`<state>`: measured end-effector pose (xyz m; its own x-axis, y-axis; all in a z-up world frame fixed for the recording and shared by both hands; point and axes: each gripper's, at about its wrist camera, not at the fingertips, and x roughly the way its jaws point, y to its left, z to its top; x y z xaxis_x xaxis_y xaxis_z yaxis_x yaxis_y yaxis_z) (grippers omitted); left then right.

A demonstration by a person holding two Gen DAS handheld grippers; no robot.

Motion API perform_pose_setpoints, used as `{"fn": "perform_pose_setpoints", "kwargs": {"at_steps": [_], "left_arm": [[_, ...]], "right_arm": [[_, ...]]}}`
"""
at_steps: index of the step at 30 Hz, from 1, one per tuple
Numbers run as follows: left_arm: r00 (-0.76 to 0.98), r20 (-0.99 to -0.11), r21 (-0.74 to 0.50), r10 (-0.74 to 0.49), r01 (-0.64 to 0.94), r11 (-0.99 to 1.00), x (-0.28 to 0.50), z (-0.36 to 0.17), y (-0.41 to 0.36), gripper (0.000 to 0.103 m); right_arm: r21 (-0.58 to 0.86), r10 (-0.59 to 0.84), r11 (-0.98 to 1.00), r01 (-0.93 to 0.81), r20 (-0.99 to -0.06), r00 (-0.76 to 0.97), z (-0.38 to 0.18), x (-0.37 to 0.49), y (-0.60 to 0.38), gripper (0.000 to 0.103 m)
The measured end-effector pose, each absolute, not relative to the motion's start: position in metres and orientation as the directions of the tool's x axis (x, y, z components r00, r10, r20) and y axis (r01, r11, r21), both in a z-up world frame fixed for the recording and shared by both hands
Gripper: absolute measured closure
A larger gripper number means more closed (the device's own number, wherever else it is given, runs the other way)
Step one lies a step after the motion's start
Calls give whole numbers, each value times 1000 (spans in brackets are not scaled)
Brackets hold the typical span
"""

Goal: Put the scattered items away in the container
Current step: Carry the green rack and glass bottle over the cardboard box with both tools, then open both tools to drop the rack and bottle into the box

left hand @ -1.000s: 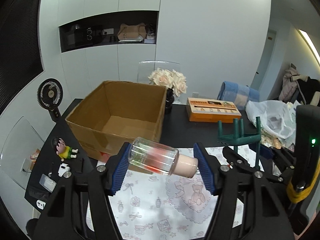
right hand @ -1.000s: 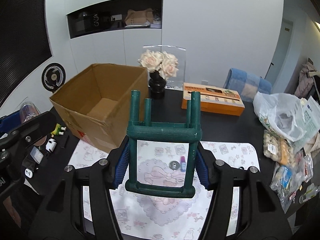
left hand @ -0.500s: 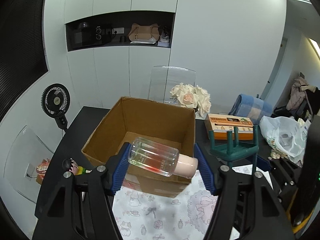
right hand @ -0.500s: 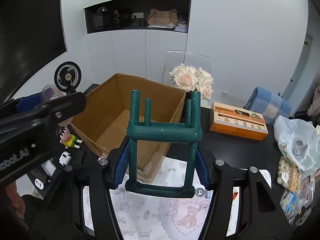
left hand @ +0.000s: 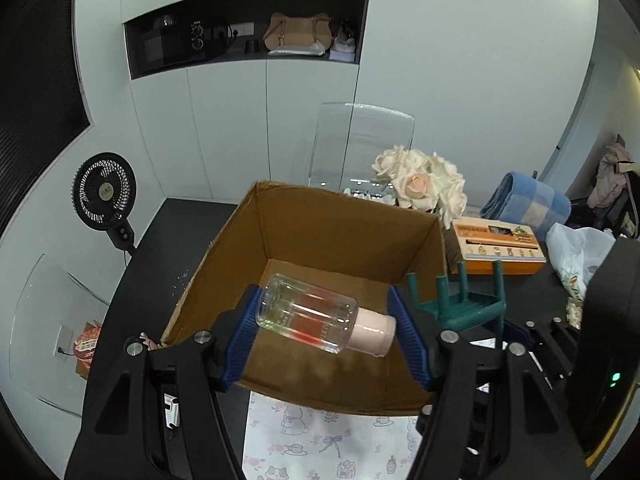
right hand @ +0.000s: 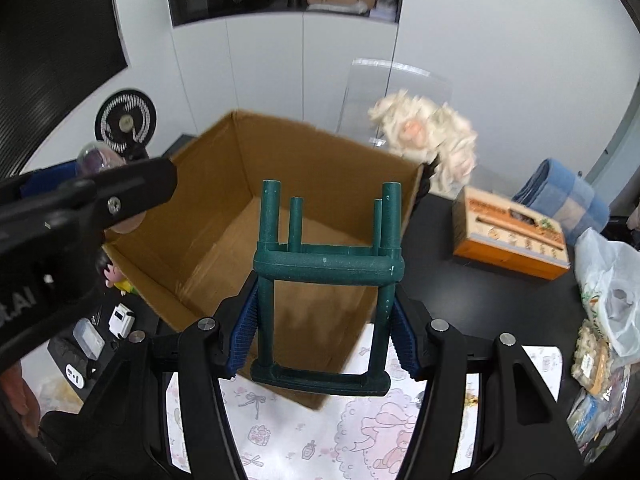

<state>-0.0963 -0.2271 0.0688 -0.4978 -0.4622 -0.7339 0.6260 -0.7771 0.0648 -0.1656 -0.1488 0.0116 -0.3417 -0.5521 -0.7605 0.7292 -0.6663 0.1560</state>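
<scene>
An open brown cardboard box (left hand: 344,236) (right hand: 224,200) stands on the black table, its inside bare. My left gripper (left hand: 326,332) is shut on a clear bottle (left hand: 308,312) with a pink cap, held sideways above the box's near wall. My right gripper (right hand: 324,332) is shut on a small dark green stool (right hand: 326,264), legs pointing away, over the box's near right corner. That stool (left hand: 464,304) shows at the right in the left wrist view. The left gripper's arm (right hand: 80,208) crosses the left of the right wrist view.
A small doll (right hand: 114,276), a white toy car (right hand: 120,316) and small gadgets lie left of the box. White roses (left hand: 424,184), an orange box (left hand: 500,244), a blue blanket (left hand: 528,204) and plastic bags (right hand: 608,280) sit right. A black fan (left hand: 104,196) stands left. A patterned mat (right hand: 320,432) covers the near table.
Both grippers have risen and moved forward toward the box. The bottle and the stool now hang over the box's near edge instead of over the mat.
</scene>
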Motion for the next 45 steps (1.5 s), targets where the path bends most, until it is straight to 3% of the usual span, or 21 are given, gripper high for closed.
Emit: {"fn": "perform_pose_setpoints", "kwargs": {"at_steps": [17, 18, 20, 21, 22, 34, 45], "left_arm": [[-429, -819, -18, -382, 684, -729, -110, 20, -273, 40], [-431, -821, -26, -375, 684, -729, -109, 18, -274, 40], [-423, -824, -22, -376, 688, -726, -109, 16, -275, 33], [-417, -825, -14, -382, 690, -723, -109, 15, -276, 16], [-406, -823, 3, -396, 695, -719, -109, 15, -275, 1], [-410, -780, 46, -473, 716, -696, -86, 46, -250, 0], [-444, -765, 26, -467, 703, -711, -68, 64, -206, 0]], "right_arm": [[196, -498, -661, 724, -837, -227, -43, -188, -177, 41], [203, -500, -659, 724, -838, -220, -44, -188, -177, 31], [216, -511, -654, 725, -833, -213, -44, -189, -175, 20], [225, -521, -648, 728, -828, -207, -43, -188, -174, 13], [234, -531, -641, 731, -823, -202, -42, -187, -173, 0], [202, -551, -650, 732, -789, -271, -14, -169, -138, 0], [203, -538, -713, 671, -772, -339, 12, -152, -70, 0]]}}
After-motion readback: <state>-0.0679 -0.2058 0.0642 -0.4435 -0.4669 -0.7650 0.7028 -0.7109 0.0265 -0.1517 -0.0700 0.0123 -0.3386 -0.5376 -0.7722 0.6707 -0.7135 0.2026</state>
